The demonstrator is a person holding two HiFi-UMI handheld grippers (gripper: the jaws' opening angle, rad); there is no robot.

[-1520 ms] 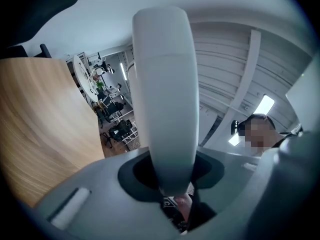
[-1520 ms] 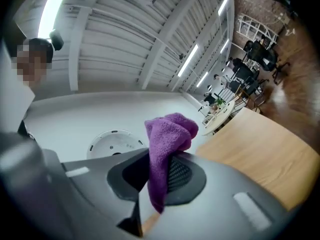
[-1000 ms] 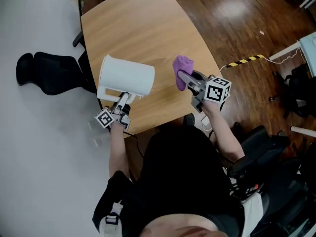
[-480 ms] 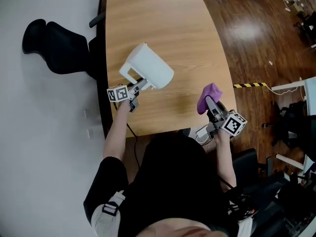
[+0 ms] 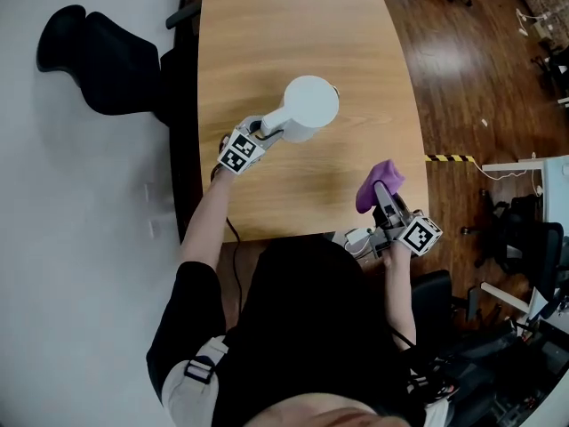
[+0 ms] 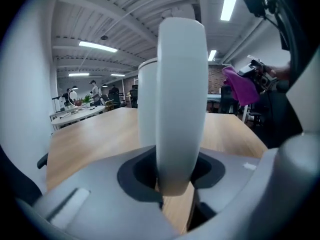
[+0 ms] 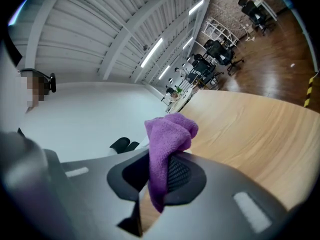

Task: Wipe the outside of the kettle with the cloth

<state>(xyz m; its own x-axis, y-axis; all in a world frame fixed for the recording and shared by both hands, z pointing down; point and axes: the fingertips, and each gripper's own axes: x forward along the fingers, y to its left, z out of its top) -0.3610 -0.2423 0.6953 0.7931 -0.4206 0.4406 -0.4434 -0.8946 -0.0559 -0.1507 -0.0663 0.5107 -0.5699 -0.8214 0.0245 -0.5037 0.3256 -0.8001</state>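
The white kettle stands upright on the wooden table, seen from above. My left gripper is shut on its handle from the near-left side. In the left gripper view the handle fills the gap between the jaws, with the kettle body behind it. My right gripper hovers near the table's front right edge, shut on the purple cloth, apart from the kettle. In the right gripper view the cloth bunches up out of the right gripper. The cloth also shows at the right of the left gripper view.
A black chair sits left of the table on the pale floor. Dark wooden floor with yellow-black tape lies to the right. A small white plug block hangs by the table's near edge. More chairs stand at the right.
The kettle went from lying tilted on its side to upright, as my left gripper rolled with the handle. My right gripper carried the cloth away from the kettle toward the front right edge.
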